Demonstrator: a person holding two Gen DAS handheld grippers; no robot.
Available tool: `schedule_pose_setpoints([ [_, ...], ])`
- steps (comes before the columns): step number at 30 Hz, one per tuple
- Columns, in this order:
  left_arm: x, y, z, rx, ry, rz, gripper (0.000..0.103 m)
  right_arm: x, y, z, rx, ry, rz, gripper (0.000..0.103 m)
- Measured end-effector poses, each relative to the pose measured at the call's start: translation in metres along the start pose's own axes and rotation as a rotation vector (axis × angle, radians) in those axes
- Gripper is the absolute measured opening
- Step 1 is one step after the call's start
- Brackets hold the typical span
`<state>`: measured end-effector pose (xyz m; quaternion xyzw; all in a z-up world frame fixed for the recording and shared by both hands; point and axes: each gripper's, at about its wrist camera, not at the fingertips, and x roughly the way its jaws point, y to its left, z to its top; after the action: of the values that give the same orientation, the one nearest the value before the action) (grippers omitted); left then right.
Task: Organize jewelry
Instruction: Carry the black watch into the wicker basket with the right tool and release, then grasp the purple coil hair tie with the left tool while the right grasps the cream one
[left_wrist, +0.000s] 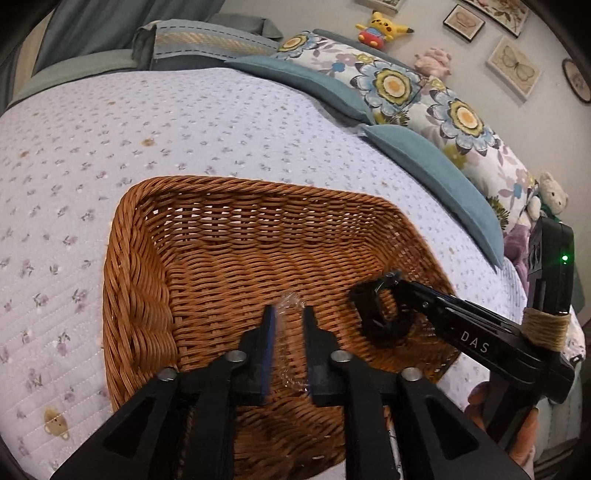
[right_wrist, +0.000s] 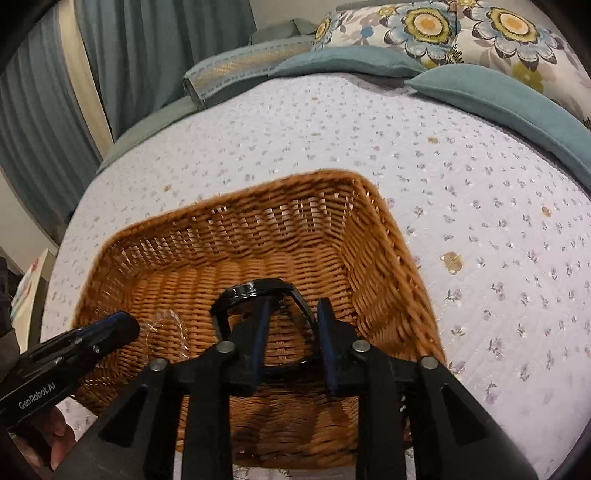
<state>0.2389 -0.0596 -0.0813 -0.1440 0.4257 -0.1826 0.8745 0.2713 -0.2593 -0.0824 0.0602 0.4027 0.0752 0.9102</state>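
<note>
A brown wicker basket (left_wrist: 140, 295) sits on the bed; it also shows in the right wrist view (right_wrist: 384, 258). My left gripper (left_wrist: 290, 312) is over the basket with its jaws a little apart, and a small clear plastic bag (left_wrist: 290, 332) hangs between them. The same bag (right_wrist: 168, 326) shows by the left gripper's tip (right_wrist: 122, 325) in the right wrist view. My right gripper (right_wrist: 291, 304) is open over the basket, and a black watch (right_wrist: 258, 290) lies around its fingers. In the left wrist view the watch (left_wrist: 380, 314) sits at the right gripper's tip (left_wrist: 402, 291).
The basket rests on a lavender floral quilt (left_wrist: 184, 129). Teal pillows (left_wrist: 443, 184) and floral pillows (left_wrist: 406, 85) line the far right edge. Plush toys (left_wrist: 380, 27) and framed pictures (left_wrist: 513, 66) are along the wall. Curtains (right_wrist: 129, 55) hang at the left.
</note>
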Motion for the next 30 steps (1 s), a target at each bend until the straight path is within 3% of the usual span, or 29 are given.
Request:
schedule_pose_setpoints([
  [2, -0.005, -0.003, 0.0, 0.002, -0.013, -0.006, 0.032, -0.012, -0.002, 0.001, 0.005, -0.04, -0.013, 0.049],
  [10, -0.046, -0.004, 0.0, -0.015, -0.089, -0.05, 0.037, -0.055, 0.006, 0.003, 0.0, -0.117, 0.013, 0.049],
  [13, -0.069, -0.008, -0.001, 0.002, -0.121, -0.064, 0.047, -0.072, 0.013, -0.005, -0.014, -0.126, 0.028, 0.049],
  [22, -0.148, -0.012, -0.037, 0.027, -0.203, -0.077, 0.05, -0.119, 0.024, -0.073, -0.052, -0.095, 0.056, 0.05],
  [30, -0.177, -0.002, -0.108, -0.011, -0.159, -0.022, 0.05, -0.136, 0.046, -0.146, -0.126, -0.009, 0.103, 0.05],
])
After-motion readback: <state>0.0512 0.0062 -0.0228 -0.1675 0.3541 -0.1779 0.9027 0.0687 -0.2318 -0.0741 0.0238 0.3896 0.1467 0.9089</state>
